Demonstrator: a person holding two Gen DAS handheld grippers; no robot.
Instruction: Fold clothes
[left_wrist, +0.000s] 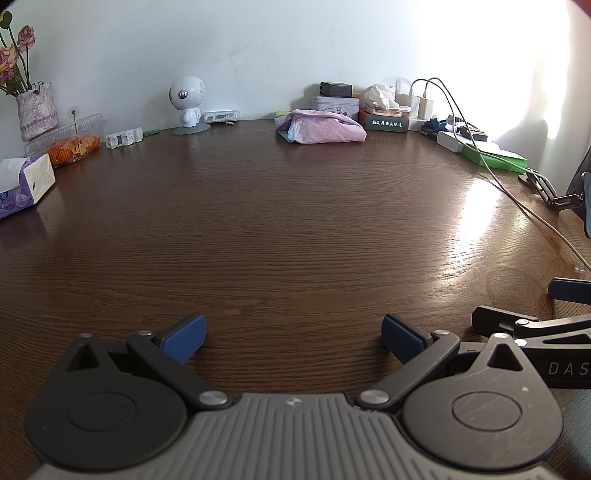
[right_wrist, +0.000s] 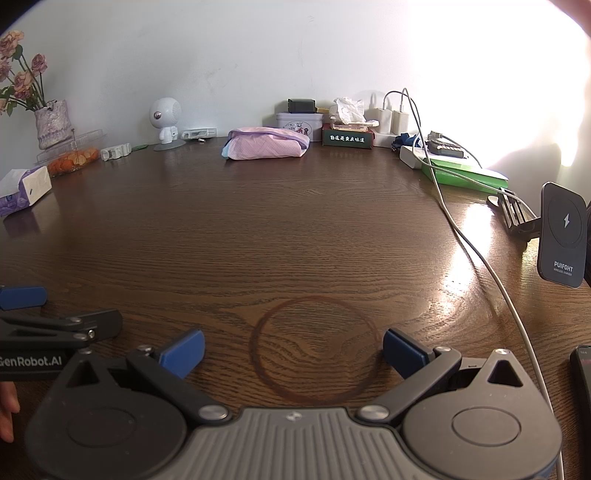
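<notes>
The word "PUIFGHT" with a lightning mark is read on the dark wireless charger pad standing at the right edge of the wooden table. "GenRobot.AI" is printed on the side of the left gripper where it enters the right wrist view at the near left, and the letters "DAS" are seen on the body of the right gripper in the left wrist view. White characters are shown on the dark green box at the far side, too small to be read with certainty.

Both grippers are held low over the near part of the table, side by side, with their blue-padded jaws spread wide and nothing between them. A dark ring stain on the wood is framed between the right gripper's fingers.

The folded pink garment is found at the far edge of the table, well apart from both grippers, just left of a decorated tin. Farther left a white robot figure, a clear box of oranges, a vase of dried roses and a tissue pack are lined up. On the right, white chargers, a green folder and a long white cable running toward the near edge are seen. The middle of the table between grippers and garment is left bare.
</notes>
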